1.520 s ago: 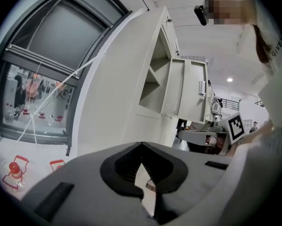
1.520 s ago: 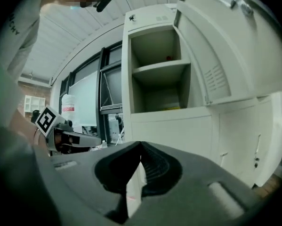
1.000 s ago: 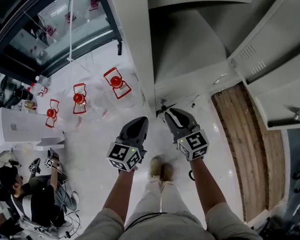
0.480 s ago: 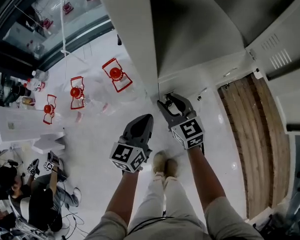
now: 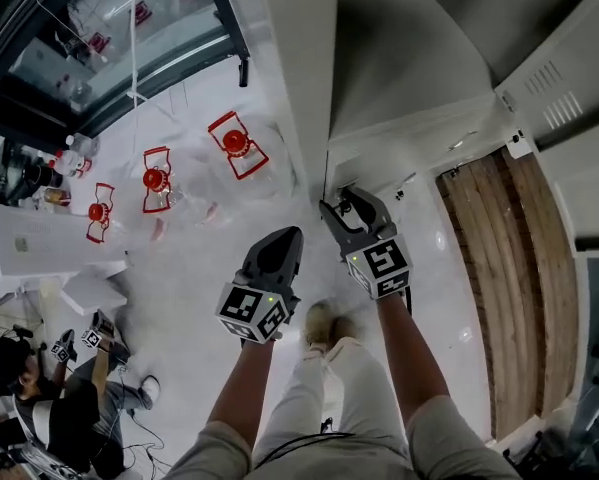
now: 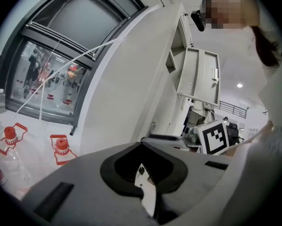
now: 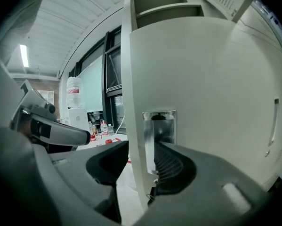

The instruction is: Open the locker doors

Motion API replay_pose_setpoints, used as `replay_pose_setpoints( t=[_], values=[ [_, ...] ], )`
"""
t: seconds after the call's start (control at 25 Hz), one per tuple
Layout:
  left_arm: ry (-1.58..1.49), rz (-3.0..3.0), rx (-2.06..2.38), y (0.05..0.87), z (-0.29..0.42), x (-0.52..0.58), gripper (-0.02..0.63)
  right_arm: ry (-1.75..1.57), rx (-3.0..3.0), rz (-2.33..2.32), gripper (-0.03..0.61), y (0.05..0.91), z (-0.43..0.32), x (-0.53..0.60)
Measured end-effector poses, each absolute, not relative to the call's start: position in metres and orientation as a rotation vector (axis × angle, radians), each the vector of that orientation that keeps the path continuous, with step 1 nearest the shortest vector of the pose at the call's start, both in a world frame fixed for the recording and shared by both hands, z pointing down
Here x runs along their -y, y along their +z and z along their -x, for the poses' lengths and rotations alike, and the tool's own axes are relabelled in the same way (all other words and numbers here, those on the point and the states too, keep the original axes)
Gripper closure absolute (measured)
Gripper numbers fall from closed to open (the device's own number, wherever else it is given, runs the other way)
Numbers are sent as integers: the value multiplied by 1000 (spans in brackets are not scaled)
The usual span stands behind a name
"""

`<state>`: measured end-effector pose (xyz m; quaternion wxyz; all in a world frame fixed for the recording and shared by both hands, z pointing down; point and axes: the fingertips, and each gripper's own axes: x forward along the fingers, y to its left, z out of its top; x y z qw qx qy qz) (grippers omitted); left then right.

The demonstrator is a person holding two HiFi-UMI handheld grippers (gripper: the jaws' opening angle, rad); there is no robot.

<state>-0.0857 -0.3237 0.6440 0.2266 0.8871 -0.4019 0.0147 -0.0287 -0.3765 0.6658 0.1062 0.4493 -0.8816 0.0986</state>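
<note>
Two grippers worked at a white locker bank. The right gripper (image 5: 339,200) straddled the left edge of a closed door (image 7: 202,79), its jaws apart and just opened wider. One jaw sat outside the edge and the other lay by the door's single metal handle plate (image 7: 159,126), with neither clamping it. The left gripper (image 5: 284,238) hung just beside it over the floor (image 5: 199,268), jaws together and holding nothing. Farther right, one vented door (image 5: 554,78) stood swung out. Above the closed door, an open compartment (image 7: 162,4) showed one shelf; its contents could not be made out. Three red-capped jugs (image 5: 236,148) stood on the floor at left.
</note>
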Motion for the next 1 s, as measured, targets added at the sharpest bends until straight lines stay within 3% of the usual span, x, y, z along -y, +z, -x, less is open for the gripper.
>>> replay_pose_setpoints(
  t=[0.32,0.48,1.0],
  values=[
    [17,-2413,1136,640,74,307,615,308,2555,-1399,419,666,12,341],
    [-33,-2390,1156,639,58,296,615,304,2532,-1424,457,666,-3,327],
    [-61,-2302,1230,654,13,243,615,293,2598,-1285,453,666,-55,270]
  ],
)
